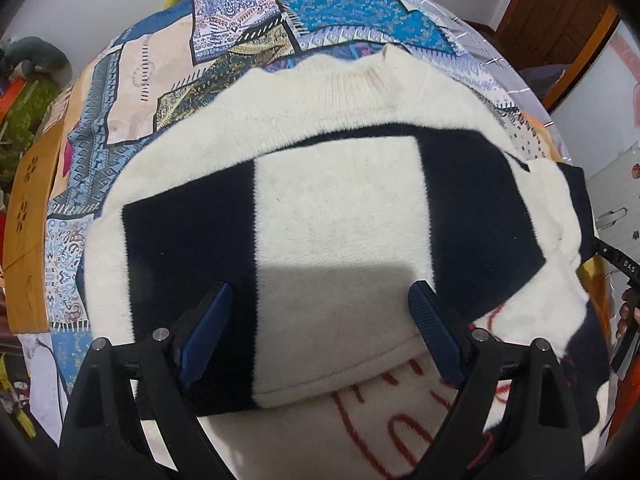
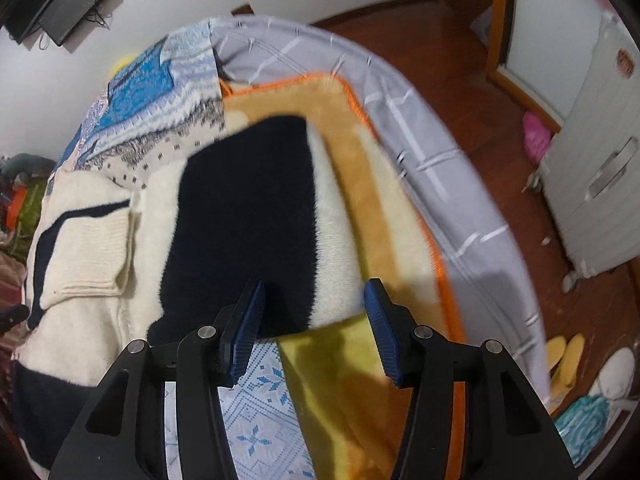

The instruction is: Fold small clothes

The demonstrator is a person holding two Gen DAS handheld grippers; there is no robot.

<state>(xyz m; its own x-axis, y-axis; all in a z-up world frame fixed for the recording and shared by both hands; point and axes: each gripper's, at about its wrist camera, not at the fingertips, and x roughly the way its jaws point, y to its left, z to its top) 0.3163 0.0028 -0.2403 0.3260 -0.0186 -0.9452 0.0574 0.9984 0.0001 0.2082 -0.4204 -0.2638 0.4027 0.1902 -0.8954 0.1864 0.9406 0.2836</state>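
A small cream and navy fuzzy sweater [image 1: 336, 200] lies flat on the patterned bed cover, its ribbed collar [image 1: 352, 84] at the far side. One part is folded over the body, showing cream and navy blocks. My left gripper [image 1: 320, 300] is open just above the folded part, holding nothing. In the right wrist view a navy and cream sleeve [image 2: 248, 220] lies spread toward the bed's right side, with a ribbed cuff [image 2: 92, 244] to its left. My right gripper [image 2: 314, 296] is open over the sleeve's near end, empty.
The patchwork bed cover [image 1: 160, 80] spreads beyond the sweater. An orange-edged tan blanket [image 2: 360, 152] and a grey sheet [image 2: 440, 140] lie to the right, at the bed's edge. The wooden floor [image 2: 500, 100], slippers [image 2: 564, 360] and a white cabinet [image 2: 600, 160] are beyond.
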